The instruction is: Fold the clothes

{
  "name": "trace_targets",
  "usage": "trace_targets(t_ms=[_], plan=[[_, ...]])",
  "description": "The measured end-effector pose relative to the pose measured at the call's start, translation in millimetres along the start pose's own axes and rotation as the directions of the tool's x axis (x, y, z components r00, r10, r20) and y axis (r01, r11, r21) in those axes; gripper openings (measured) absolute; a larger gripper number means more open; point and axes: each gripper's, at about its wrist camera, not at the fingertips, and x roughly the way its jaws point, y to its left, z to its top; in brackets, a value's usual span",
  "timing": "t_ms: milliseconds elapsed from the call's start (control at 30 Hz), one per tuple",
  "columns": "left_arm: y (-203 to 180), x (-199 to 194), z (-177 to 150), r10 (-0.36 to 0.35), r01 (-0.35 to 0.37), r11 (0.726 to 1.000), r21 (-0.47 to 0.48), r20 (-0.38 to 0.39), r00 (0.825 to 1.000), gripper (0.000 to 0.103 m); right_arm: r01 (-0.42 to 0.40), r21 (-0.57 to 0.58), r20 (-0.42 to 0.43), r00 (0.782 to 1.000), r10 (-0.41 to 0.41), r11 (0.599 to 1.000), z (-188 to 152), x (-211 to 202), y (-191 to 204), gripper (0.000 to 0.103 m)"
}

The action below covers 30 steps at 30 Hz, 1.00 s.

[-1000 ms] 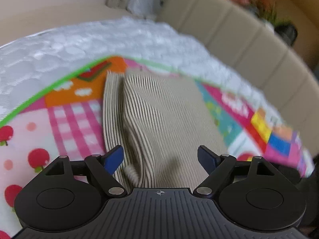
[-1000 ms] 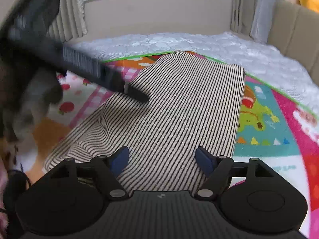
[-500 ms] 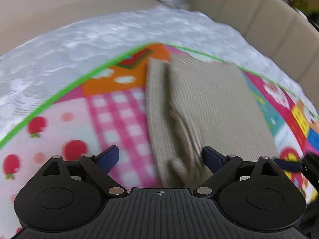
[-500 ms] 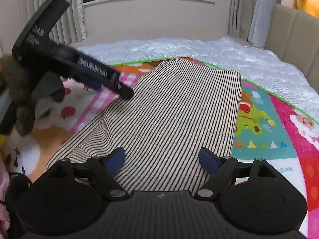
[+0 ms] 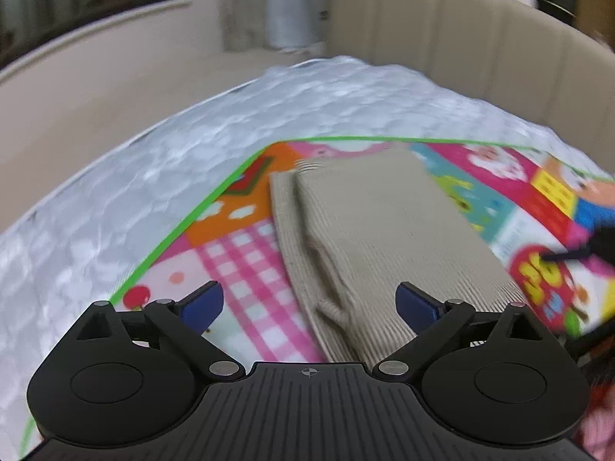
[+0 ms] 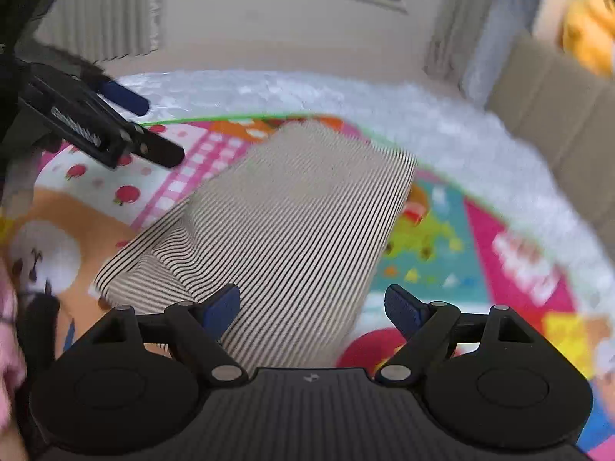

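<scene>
Striped garment (image 5: 384,238) folded into a long rectangle, flat on a colourful play mat (image 5: 238,253) spread over a white quilted mattress (image 5: 153,153). Narrow dark-and-cream stripes running lengthwise. Along the left side, a lower layer peeking out beside the top fold, with a small bunched lump at the near end.

Left gripper (image 5: 309,301) hanging above the near left part of the garment, blue fingertips (image 5: 200,301) spread wide, nothing between them. Seen from the right wrist view up at the left (image 6: 127,115), clear of the cloth, white lettering on its side too blurred to read.

Right gripper (image 6: 311,305) over the near right corner of the garment (image 6: 292,230), blue pads far apart, empty.

Mat printed with red apples (image 6: 127,194), pink gingham and cartoon panels; yellow letters on a red patch (image 5: 546,280), too smeared to read. Beige padded headboard (image 5: 461,50) behind the mattress.
</scene>
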Motion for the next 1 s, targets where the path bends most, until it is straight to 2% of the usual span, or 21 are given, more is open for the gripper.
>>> trace_targets(t_ms=[133, 233, 300, 367, 467, 533, 567, 600, 667, 733, 800, 900, 1000], plan=[[-18, -10, -6, 0.022, -0.024, 0.993, 0.117, 0.019, 1.000, 0.102, 0.010, -0.177, 0.063, 0.998, 0.001, 0.984, -5, -28, 14, 0.083], [-26, -16, -13, 0.049, -0.052, 0.974, 0.222, 0.019, 0.999, 0.102, -0.020, -0.294, 0.076, 0.996, 0.045, 0.956, -14, -33, 35, 0.083], [-25, -17, -15, 0.044, -0.047, 0.970, 0.238, 0.018, 0.999, 0.102, -0.065, -0.370, 0.051, 0.995, 0.090, 0.927, -22, -26, 56, 0.083], [-23, -19, -17, 0.039, -0.042, 0.966, 0.254, 0.016, 0.999, 0.103, -0.087, -0.466, 0.020, 0.994, 0.108, 0.881, -32, -11, 84, 0.083], [-22, -21, -20, 0.032, -0.034, 0.960, 0.278, 0.014, 0.999, 0.103, -0.063, -0.556, -0.009, 0.998, 0.070, 0.829, -41, 19, 118, 0.083], [-20, -23, -22, 0.027, -0.029, 0.955, 0.294, 0.013, 1.000, 0.103, -0.042, -0.569, 0.001, 0.999, 0.052, 0.821, -41, 33, 127, 0.077], [-20, -23, -23, 0.024, -0.027, 0.953, 0.302, 0.012, 1.000, 0.103, -0.036, -0.551, 0.007, 0.999, 0.047, 0.834, -38, 37, 126, 0.054], [-19, -24, -24, 0.022, -0.024, 0.950, 0.310, 0.011, 1.000, 0.103, -0.046, -0.490, 0.001, 0.999, 0.054, 0.870, -30, 37, 117, 0.046], [-17, -23, -26, 0.011, -0.011, 0.950, 0.311, 0.003, 1.000, 0.103, -0.095, -0.326, -0.021, 0.995, 0.094, 0.941, -13, 35, 90, 0.043], [-15, -21, -27, -0.008, 0.010, 0.955, 0.297, -0.010, 1.000, 0.103, -0.139, -0.152, -0.035, 0.990, 0.135, 0.979, 4, 34, 63, 0.043], [-12, -19, -26, -0.028, 0.031, 0.960, 0.280, -0.015, 0.999, 0.103, -0.167, 0.011, -0.040, 0.985, 0.167, 0.986, 14, 32, 34, 0.040], [-14, -15, -27, -0.100, 0.109, 0.951, 0.290, -0.045, 0.994, 0.103, -0.187, 0.125, -0.047, 0.980, 0.194, 0.974, 17, 33, 14, 0.038], [-30, -7, -33, -0.163, 0.193, 0.906, 0.377, -0.110, 0.980, 0.103, -0.194, 0.112, -0.052, 0.978, 0.200, 0.975, 14, 30, 14, 0.038]])
